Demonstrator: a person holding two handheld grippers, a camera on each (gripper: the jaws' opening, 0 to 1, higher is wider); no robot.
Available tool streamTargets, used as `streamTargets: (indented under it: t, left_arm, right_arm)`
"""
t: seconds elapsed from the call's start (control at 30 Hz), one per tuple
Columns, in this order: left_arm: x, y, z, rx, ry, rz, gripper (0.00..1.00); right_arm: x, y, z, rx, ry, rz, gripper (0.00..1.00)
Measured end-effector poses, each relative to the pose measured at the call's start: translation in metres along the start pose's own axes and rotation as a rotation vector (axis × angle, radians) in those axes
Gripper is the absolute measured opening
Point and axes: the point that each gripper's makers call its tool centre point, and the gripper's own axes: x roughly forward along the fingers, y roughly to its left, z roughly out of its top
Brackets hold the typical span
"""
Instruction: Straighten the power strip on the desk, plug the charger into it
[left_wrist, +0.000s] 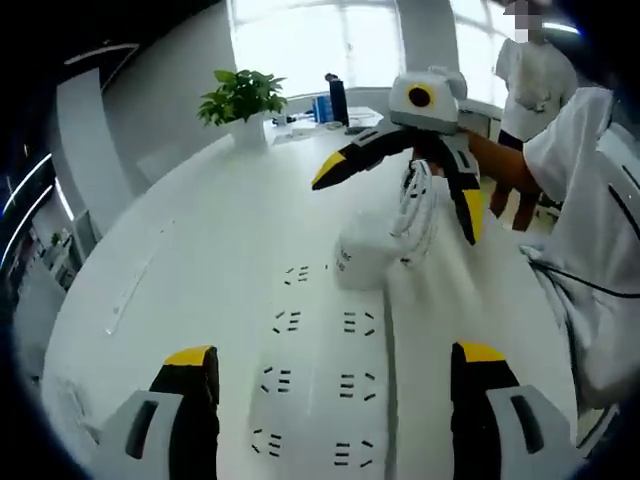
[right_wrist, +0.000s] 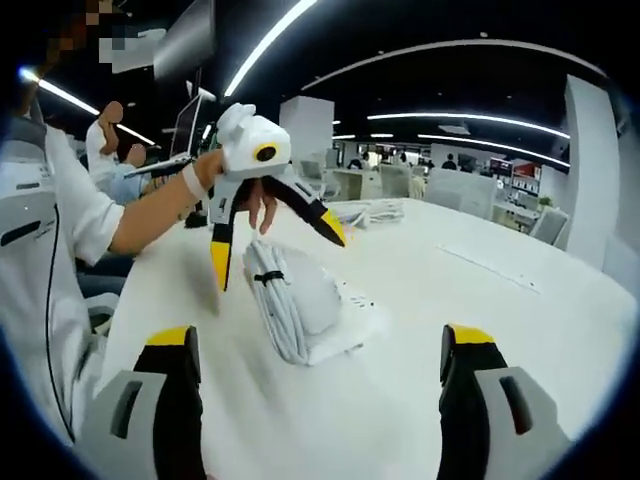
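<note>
Left gripper view: the left claw (left_wrist: 335, 385), jaws apart and empty, hangs over the long white power strip (left_wrist: 320, 370) flat on the white bench (left_wrist: 200, 250), its long axis running away between the jaws. At its far end the right claw (left_wrist: 400, 195), jaws also spread, hovers above the white charger block with bundled cord (left_wrist: 385, 250), making it the nearer claw for the pickup.
</note>
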Motion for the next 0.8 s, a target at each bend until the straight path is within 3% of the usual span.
streamTargets:
  t: [0.1,0.3,0.57,0.6,0.8]
  left_arm:
    - [-0.009,-0.006,0.001,-0.040,-0.081,0.067,0.96]
    - [-0.026,-0.023,-0.018,-0.133,-0.132,0.166,0.96]
    - [-0.055,-0.049,-0.032,-0.358,-0.282,0.264,0.96]
    - [-0.060,-0.052,-0.034,-0.407,-0.294,0.283,0.96]
    - [-0.074,-0.070,-0.041,-0.496,-0.301,0.327,0.96]
  right_arm:
    - [-0.004,-0.001,-0.002,0.017,0.001,-0.015,0.97]
    - [-0.011,-0.005,-0.005,0.064,-0.006,-0.054,0.97]
    - [-0.022,0.000,-0.005,0.103,-0.002,-0.101,0.97]
    - [-0.024,0.001,-0.005,0.105,-0.002,-0.104,0.97]
    - [-0.041,0.010,0.000,0.119,-0.001,-0.137,0.97]
